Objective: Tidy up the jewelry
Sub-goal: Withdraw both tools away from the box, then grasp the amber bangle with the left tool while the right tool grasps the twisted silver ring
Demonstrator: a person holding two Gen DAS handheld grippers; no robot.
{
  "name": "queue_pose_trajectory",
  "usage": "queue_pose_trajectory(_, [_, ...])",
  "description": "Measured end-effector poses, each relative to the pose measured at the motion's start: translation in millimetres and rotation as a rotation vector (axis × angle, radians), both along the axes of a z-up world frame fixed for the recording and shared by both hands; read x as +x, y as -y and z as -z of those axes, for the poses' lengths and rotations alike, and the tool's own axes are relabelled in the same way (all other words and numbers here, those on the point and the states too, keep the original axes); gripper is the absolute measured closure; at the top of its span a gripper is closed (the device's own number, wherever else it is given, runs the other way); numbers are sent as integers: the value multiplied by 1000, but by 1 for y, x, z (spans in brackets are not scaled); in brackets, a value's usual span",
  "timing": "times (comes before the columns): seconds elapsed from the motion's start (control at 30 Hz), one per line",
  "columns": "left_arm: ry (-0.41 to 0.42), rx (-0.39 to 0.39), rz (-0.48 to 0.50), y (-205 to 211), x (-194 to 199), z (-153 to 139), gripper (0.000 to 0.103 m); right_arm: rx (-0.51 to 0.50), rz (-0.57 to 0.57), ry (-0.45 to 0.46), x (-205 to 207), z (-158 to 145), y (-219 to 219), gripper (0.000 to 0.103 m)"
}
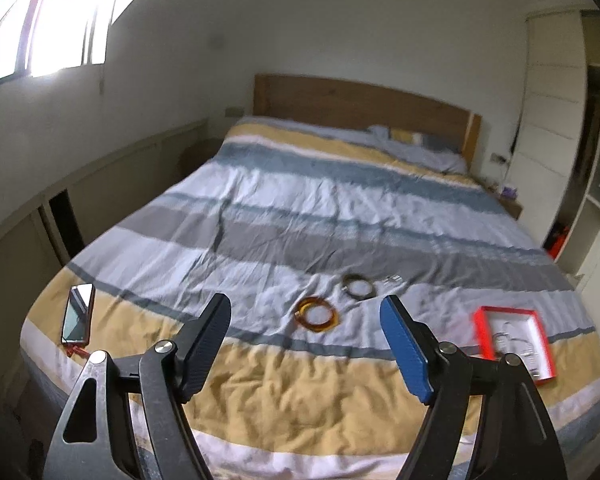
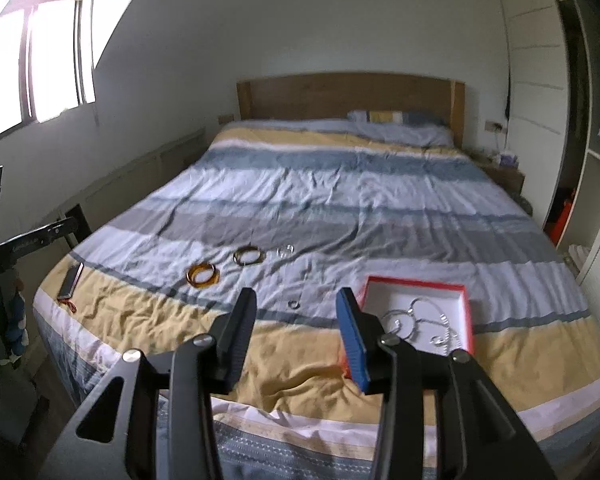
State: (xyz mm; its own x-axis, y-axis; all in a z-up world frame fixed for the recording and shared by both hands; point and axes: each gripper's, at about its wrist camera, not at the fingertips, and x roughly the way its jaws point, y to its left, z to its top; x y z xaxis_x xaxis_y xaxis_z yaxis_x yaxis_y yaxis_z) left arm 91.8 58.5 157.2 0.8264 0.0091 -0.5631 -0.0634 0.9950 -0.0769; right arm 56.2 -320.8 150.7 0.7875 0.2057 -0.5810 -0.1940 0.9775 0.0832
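On the striped bedspread lie an amber bangle [image 1: 316,314] [image 2: 203,275], a darker bangle set [image 1: 358,286] [image 2: 249,255] and a small clear piece [image 1: 392,280] [image 2: 285,251]. A small ring [image 2: 293,304] lies nearer the bed's foot. A red-rimmed white box [image 1: 514,342] [image 2: 420,312] at the right holds silver bangles. My left gripper [image 1: 306,316] hovers open over the bed's foot, with the amber bangle seen between its fingers but farther off. My right gripper [image 2: 296,304] stands open and holds nothing, with the box just right of its blue finger.
A phone [image 1: 78,314] [image 2: 70,280] with a red cable lies at the bed's left corner. A wooden headboard [image 2: 348,94] stands at the far end, a wardrobe [image 2: 540,120] to the right, a low wall ledge to the left. A dark stand [image 2: 4,240] is left of the bed.
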Motion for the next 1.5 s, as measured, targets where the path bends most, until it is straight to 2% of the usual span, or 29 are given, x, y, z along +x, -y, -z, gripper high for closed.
queue_pose_trajectory(0.17, [-101,-27,-18,-16,56,55,28,-10,-22,-94,50,54,-20,63])
queue_pose_trajectory(0.3, [-183,-29,-11,-17,103,107,40,-9,-38,-159,89,103,-38,63])
queue_pose_trajectory(0.47, [-287,-44,-12,-21,155,171,44,10,-28,-227,131,153,-51,63])
queue_pose_trajectory(0.67, [-370,-90,-3,-21,204,222,51,25,-26,-289,173,200,-59,63])
queue_pose_trajectory(0.97, [-392,-152,17,-5,245,252,51,57,-14,-322,211,240,-56,63])
queue_pose_trajectory(1.13, [-389,-130,15,-3,254,257,53,58,-25,-332,223,253,-62,63])
queue_pose_trajectory(1.33, [-375,-58,10,3,258,259,75,88,-6,-340,237,263,-62,67])
queue_pose_trajectory(1.4, [-369,-54,14,4,256,258,89,99,-2,-341,239,264,-59,82])
queue_pose_trajectory(1.5, [-364,-36,19,7,251,253,92,117,-2,-344,238,263,-57,84])
